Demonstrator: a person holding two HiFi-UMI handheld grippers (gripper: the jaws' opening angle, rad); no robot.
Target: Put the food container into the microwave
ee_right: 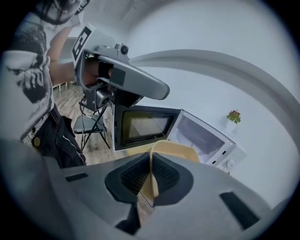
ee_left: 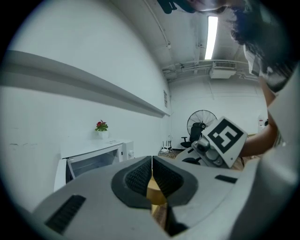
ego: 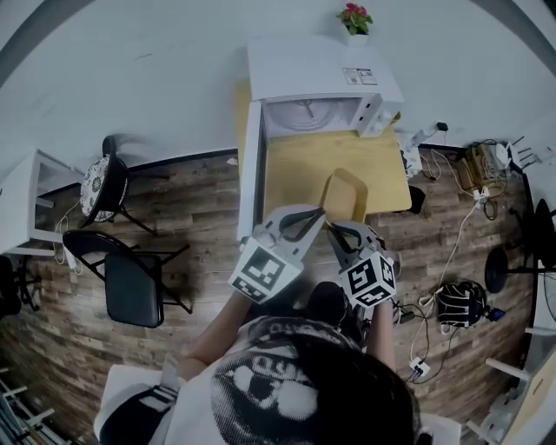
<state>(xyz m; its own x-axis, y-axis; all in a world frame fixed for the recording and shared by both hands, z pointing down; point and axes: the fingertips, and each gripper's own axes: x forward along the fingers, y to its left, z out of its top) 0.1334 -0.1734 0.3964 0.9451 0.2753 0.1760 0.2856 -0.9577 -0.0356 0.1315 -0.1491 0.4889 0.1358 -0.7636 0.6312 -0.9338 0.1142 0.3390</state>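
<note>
The white microwave (ego: 321,78) stands at the far end of the wooden table (ego: 295,169), its door (ego: 249,169) swung fully open to the left and its cavity (ego: 308,113) showing. A shallow yellow food container (ego: 345,193) hangs tilted over the table's near edge. My right gripper (ego: 341,228) is shut on the container's rim; in the right gripper view the thin wall (ee_right: 176,151) runs between the pads of the right gripper (ee_right: 151,176). My left gripper (ego: 320,215) sits just left of the container with its jaws closed tip to tip (ee_left: 152,171), nothing clearly held.
Two black chairs (ego: 130,278) (ego: 109,187) stand on the wood floor to the left, beside a white table (ego: 22,204). A potted red flower (ego: 354,19) sits behind the microwave. Cables and a power strip (ego: 452,304) lie at the right. A fan (ee_left: 201,123) stands farther off.
</note>
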